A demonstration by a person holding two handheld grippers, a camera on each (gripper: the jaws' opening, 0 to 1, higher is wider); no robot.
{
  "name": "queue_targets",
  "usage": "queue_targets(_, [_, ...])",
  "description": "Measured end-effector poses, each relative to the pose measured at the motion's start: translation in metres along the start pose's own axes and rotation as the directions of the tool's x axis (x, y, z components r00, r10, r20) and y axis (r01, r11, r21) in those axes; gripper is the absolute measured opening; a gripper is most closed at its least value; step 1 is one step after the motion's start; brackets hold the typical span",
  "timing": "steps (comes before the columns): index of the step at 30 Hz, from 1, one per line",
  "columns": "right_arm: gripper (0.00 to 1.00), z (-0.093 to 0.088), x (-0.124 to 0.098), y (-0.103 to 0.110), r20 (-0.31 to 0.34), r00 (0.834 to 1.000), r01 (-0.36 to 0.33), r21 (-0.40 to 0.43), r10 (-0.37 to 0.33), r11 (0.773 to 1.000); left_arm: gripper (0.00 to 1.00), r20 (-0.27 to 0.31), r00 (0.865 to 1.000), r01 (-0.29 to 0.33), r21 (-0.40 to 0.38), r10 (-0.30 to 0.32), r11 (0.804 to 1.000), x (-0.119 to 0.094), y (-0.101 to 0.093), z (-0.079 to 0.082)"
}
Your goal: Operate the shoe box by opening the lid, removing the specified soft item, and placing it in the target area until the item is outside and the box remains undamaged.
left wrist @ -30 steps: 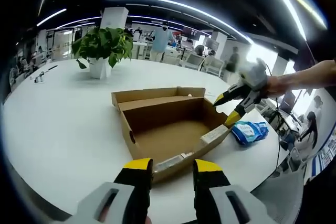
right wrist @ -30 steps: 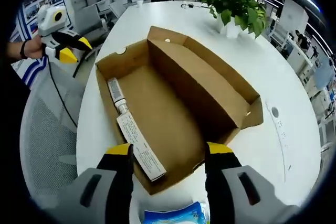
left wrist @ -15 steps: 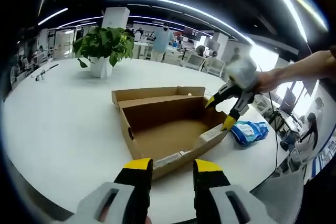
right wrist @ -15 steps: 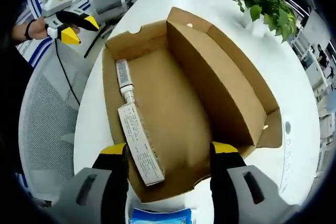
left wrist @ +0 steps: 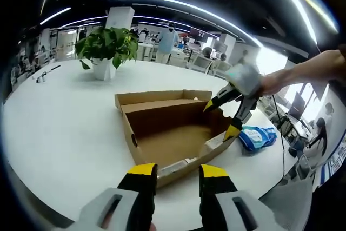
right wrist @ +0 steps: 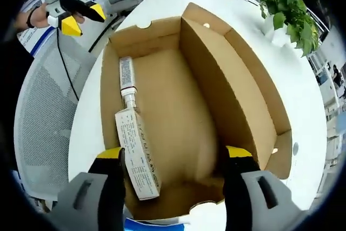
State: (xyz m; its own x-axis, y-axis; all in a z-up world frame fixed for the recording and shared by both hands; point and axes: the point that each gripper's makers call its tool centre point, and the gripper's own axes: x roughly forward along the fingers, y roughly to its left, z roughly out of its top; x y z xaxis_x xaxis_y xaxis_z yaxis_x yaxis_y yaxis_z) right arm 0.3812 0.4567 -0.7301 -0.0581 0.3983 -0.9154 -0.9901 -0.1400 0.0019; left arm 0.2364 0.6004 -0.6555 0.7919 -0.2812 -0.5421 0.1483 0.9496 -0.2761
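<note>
With both grippers' jaws wide and empty, the blue pack (left wrist: 257, 136) beside the box (left wrist: 167, 133) looks soft, light, pinchable mid-body.

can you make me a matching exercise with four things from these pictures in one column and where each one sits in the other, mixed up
Things:
1. open brown cardboard shoe box
2. blue soft plastic packet
3. green leafy plant in a white pot
4. white printed label strip

Places:
A. inside the box, along one side wall
B. on the white round table, outside the box by its end
C. far side of the table, beyond the box
D. middle of the table, lid folded back

Pairs: 1-D, 2-B, 3-C, 4-A
</note>
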Motion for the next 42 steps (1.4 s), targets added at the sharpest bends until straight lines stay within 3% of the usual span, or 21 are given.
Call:
queue_targets(10, [0.68,-0.008,-0.007,-0.009,-0.017,0.999,0.027,-0.012,-0.027,1.0,0.31,-0.006,1.0,-0.007,-0.008,0.006,1.0,-0.001,0.001,-0.003])
queue_targets(15, [0.71,0.003,-0.005,0.003,0.009,1.0,-0.016,-0.031,0.017,0.999,0.31,-0.007,1.0,-0.002,-0.005,0.002,1.0,0.001,0.0,-0.001])
queue_targets(26, [0.65,-0.002,0.017,0.001,-0.097,0.994,0.029,-0.121,-0.041,0.992,0.31,-0.003,1.0,-0.004,-0.011,0.004,1.0,0.001,0.005,0.001])
queue_targets(33, [0.47,-0.01,0.032,0.012,-0.159,0.987,-0.001,-0.167,-0.026,0.986,0.31,0.001,1.0,-0.013,-0.017,0.013,1.0,-0.001,0.009,0.003])
queue_targets(38, [0.19,-0.012,0.035,0.032,-0.184,0.983,-0.057,-0.203,0.019,0.977,0.31,0.0,1.0,-0.014,-0.016,0.014,1.0,-0.002,0.01,0.003])
queue_targets(40, [0.18,-0.012,0.034,0.026,-0.178,0.984,-0.021,-0.199,-0.015,0.98,0.31,-0.004,1.0,-0.015,-0.014,0.015,1.0,-0.001,0.011,0.002])
queue_targets(42, [0.18,-0.012,0.034,0.028,-0.165,0.986,-0.02,-0.12,0.0,0.993,0.31,-0.011,1.0,-0.012,-0.012,0.012,1.0,0.0,0.012,0.0])
